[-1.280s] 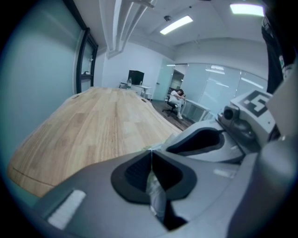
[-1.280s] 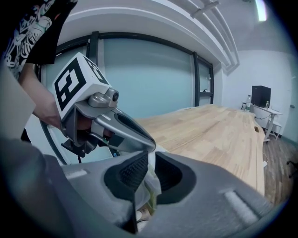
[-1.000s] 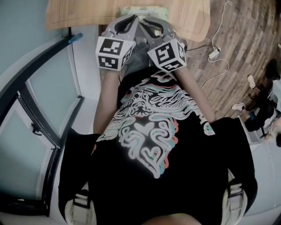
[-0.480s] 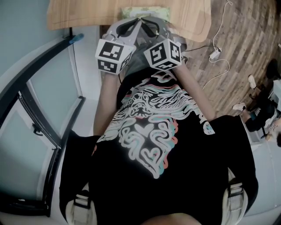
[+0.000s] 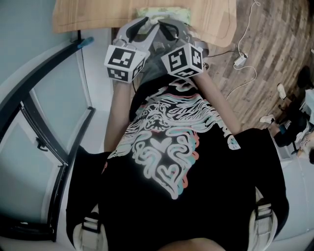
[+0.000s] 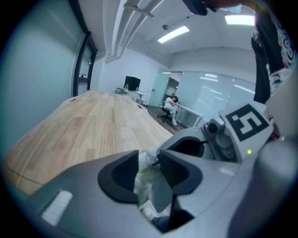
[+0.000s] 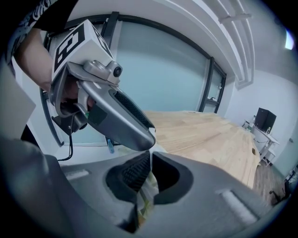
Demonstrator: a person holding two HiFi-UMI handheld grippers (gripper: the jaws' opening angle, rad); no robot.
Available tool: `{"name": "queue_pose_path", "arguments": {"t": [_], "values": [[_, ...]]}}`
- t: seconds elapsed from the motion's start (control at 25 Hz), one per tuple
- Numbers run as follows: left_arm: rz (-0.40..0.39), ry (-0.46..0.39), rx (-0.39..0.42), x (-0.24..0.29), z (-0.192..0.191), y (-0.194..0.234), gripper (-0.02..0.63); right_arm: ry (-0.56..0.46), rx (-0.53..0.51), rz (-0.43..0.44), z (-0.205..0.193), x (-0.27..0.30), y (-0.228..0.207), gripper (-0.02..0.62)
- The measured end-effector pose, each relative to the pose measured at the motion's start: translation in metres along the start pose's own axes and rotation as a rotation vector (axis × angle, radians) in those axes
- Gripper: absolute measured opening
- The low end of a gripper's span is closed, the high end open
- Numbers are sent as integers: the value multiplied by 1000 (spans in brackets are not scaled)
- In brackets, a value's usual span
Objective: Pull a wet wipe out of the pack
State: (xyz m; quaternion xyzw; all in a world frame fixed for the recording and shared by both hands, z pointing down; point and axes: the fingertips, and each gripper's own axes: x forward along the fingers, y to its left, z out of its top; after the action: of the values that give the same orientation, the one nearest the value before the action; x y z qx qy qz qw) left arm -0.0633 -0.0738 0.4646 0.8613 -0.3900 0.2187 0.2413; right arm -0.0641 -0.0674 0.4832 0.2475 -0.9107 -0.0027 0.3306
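Observation:
A pale green wipe pack [image 5: 162, 12] lies at the near edge of the wooden table [image 5: 93, 14]. Both grippers meet just above it. A white wet wipe [image 6: 146, 163] stands crumpled between the fingers of my left gripper [image 6: 149, 169], whose jaws have just been opening; a gap shows beside the wipe. My right gripper [image 7: 150, 169] is shut on the wet wipe [image 7: 149, 188], its pads almost touching. The left gripper's fingertip [image 7: 148, 138] sits right at the right gripper's tips. In the head view the left gripper [image 5: 146, 22] and right gripper [image 5: 165, 24] hide most of the pack.
The tabletop [image 6: 93, 121] stretches far ahead. A white cable with a plug [image 5: 240, 60] lies on the wood floor at right. A dark-framed glass partition [image 5: 44, 142] stands at left, a blue-tipped stick [image 5: 86, 41] beside it. A person sits far off [image 6: 170, 104].
The left gripper's jaws have spread apart and its cube shifted slightly left. The right gripper rolled a little between the first two frames. Both hands stay over the pack.

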Motion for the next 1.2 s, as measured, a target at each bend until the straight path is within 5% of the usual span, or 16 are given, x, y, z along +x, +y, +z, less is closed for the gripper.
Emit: {"name": "queue_pose_path", "arguments": {"t": [0.24,0.36,0.4,0.6,1.2], "values": [[-80,-4,-149,8,-8,2,110,-16,-6,2,-4,-1,-2,12],[-96,-13,-212,8,-7,3,49,-38,-45,29,-2,-3,1,12],[-89,-11,-203,7,-7,3,8,-41,-60,36,-1,-3,2,12],[-73,26,-109,10,-4,-2,-1,-36,-81,10,-2,-3,0,15],[-126,92,-74,5,-6,-10,-2,-30,-261,-1,2,-8,3,87]]}}
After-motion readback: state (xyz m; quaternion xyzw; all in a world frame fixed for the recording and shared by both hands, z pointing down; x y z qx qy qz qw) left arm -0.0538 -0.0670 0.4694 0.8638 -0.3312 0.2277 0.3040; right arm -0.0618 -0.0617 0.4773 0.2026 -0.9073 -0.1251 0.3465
